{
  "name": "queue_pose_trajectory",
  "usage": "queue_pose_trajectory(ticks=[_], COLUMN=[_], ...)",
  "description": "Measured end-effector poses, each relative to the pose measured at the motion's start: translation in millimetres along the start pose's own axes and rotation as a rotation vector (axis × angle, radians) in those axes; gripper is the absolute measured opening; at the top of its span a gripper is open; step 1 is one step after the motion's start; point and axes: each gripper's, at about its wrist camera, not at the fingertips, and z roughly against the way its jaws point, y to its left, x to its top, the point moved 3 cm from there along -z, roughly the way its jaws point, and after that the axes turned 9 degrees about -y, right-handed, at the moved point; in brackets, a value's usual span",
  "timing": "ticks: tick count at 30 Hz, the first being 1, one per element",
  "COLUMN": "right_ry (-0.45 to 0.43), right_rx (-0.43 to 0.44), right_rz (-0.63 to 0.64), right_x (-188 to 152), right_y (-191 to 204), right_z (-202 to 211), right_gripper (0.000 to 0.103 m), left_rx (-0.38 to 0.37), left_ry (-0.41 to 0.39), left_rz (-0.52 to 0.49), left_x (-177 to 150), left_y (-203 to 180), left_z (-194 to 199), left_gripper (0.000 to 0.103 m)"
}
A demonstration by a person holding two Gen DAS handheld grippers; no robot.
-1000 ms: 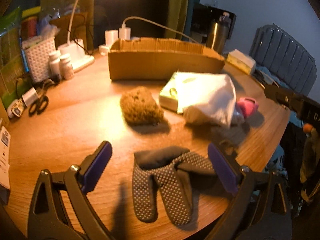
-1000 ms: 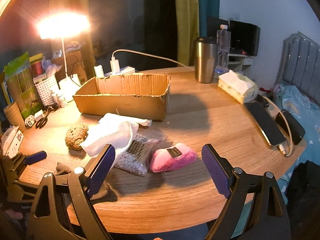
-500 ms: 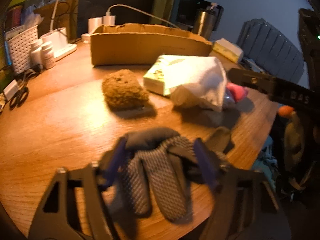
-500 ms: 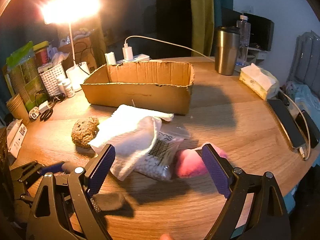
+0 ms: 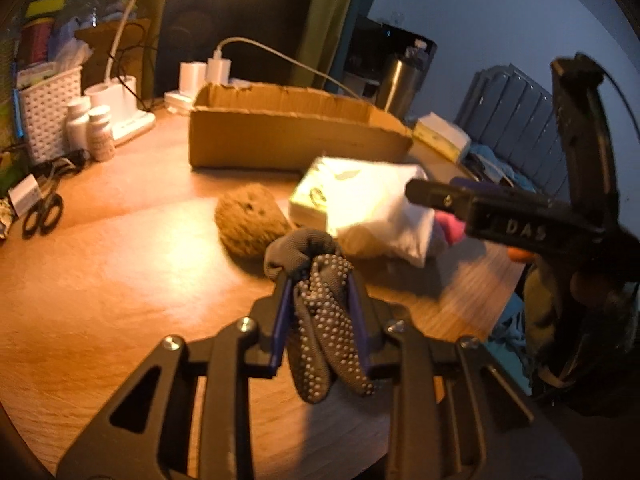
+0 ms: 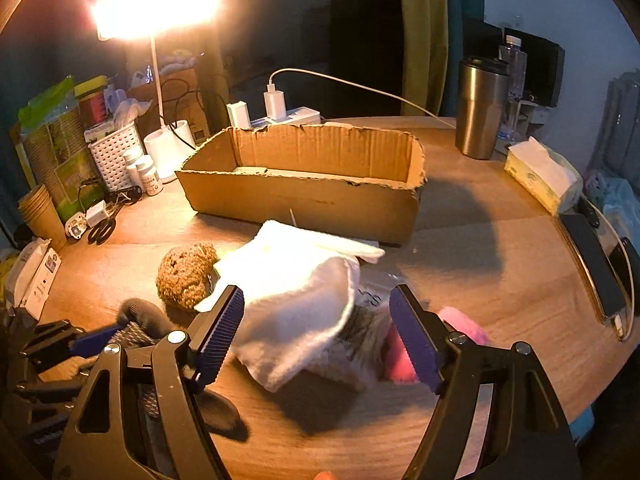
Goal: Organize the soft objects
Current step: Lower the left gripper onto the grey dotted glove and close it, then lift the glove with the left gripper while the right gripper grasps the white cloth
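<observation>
in front of the open brown cardboard box (image 6: 304,184) on the bench, our right gripper (image 6: 316,336) is closing its jaws around the limp white cloth (image 6: 292,292), best pinched mid-fold. nearer us, our left gripper (image 5: 318,312) clamps the light grey dotted socks (image 5: 324,332).

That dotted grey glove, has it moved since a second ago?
Yes. The dotted grey glove is bunched and pinched in the left tool, no longer lying flat on the table.
</observation>
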Motion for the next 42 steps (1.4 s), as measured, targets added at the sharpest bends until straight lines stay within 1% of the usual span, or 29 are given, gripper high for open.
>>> queue_pose_trajectory(ticks=[5,6,7,9,11,12,13,15,17,21,27,33,42], right_ry=[0.01,0.012,0.017,0.03,0.04,0.042,0.042,0.034,0.025,-0.014,-0.103,-0.174,-0.263], right_rx=[0.004,0.004,0.002,0.0,0.008,0.018,0.02,0.021,0.039,0.054,0.06,0.05,0.029], right_rz=[-0.005,-0.006,-0.008,-0.005,-0.003,-0.005,-0.006,-0.002,0.011,0.03,0.052,0.046,0.035], right_x=[4.2,4.5,4.3,2.7,1.1,0.6,0.4,0.4,0.7,3.1,16.7,31.1,49.8], right_y=[3.7,4.1,3.7,3.8,3.3,2.7,1.9,0.5,0.8,1.2,-0.3,-10.3,-24.6], right_z=[-10.8,-13.1,-15.8,-19.3,-22.2,-23.0,-23.1,-21.3,-17.6,-4.5,27.9,54.9,84.8], right_gripper=[0.078,0.072,0.06,0.048,0.043,0.033,0.021,0.012,0.008,0.006,0.006,0.006,0.006], left_rx=[0.02,0.024,0.028,0.034,0.041,0.045,0.048,0.053,0.058,0.062,0.06,0.059,0.06], left_ry=[-0.034,-0.038,-0.045,-0.054,-0.062,-0.066,-0.07,-0.08,-0.091,-0.111,-0.149,-0.191,-0.256], left_rz=[0.016,0.018,0.02,0.02,0.016,0.014,0.013,0.011,0.012,0.001,-0.017,-0.037,-0.066], left_x=[12.0,13.3,15.7,18.5,21.5,23.7,25.1,28.1,32.5,40.3,51.9,64.3,84.7], left_y=[10.6,12.2,13.5,15.6,16.2,16.1,16.5,16.6,16.4,13.4,6.1,-4.1,-15.9], left_z=[8.6,9.7,11.4,13.1,13.5,14.3,14.6,16.0,17.7,20.2,29.1,37.2,48.6], left_gripper=[0.028,0.028,0.028,0.028,0.028,0.028,0.028,0.028,0.028,0.028,0.028,0.028,0.029])
